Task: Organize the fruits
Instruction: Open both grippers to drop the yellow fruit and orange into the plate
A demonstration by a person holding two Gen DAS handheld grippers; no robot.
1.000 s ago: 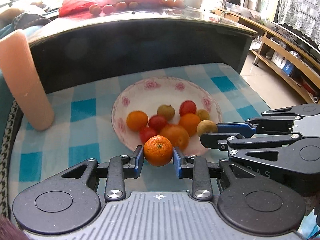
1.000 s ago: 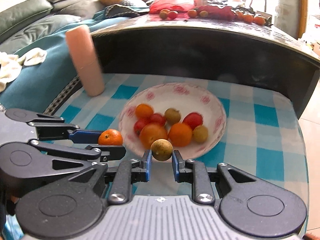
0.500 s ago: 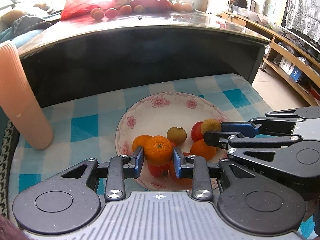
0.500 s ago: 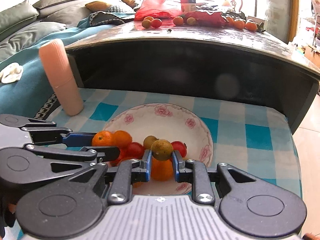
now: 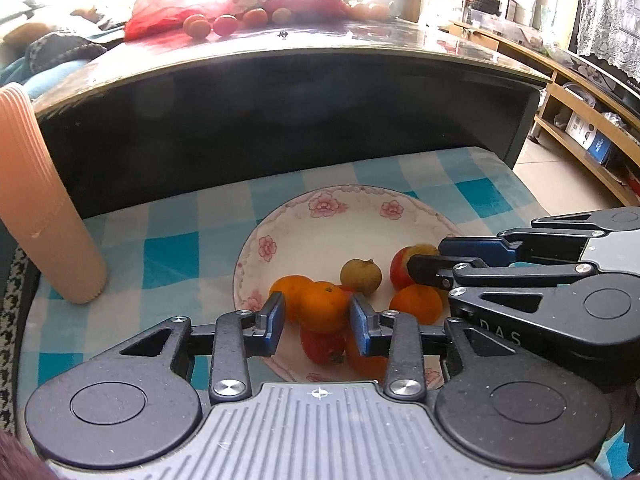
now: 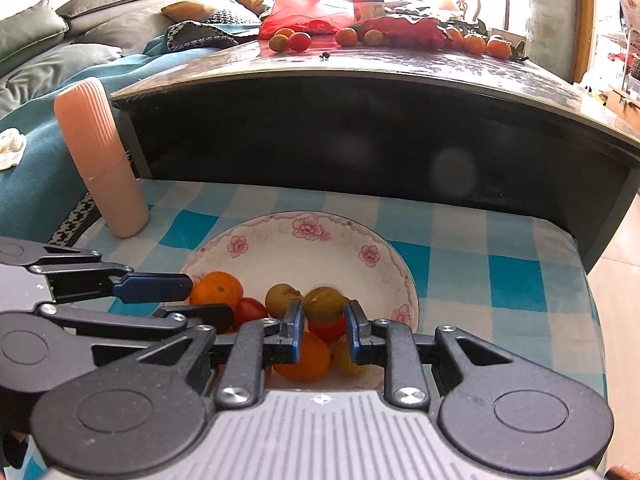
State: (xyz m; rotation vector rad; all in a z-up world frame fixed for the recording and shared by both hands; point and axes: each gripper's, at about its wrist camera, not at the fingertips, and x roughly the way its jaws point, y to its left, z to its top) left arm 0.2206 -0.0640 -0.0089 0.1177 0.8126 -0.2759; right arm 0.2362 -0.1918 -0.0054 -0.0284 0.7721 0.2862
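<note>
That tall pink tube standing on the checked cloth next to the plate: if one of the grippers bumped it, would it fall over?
Probably, if struck high up. The pink tube is tall and narrow on a small base, and it stands on soft checked cloth, so it looks tippy. Once down, its round ribbed body would likely roll. Its weight cannot be judged from here.

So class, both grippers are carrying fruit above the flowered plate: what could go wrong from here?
1. The left gripper holds an orange over piled fruit on the plate; released there, it may roll off.
2. The right gripper with its brownish-green fruit sits very close beside the left one, so the two could collide.
</note>
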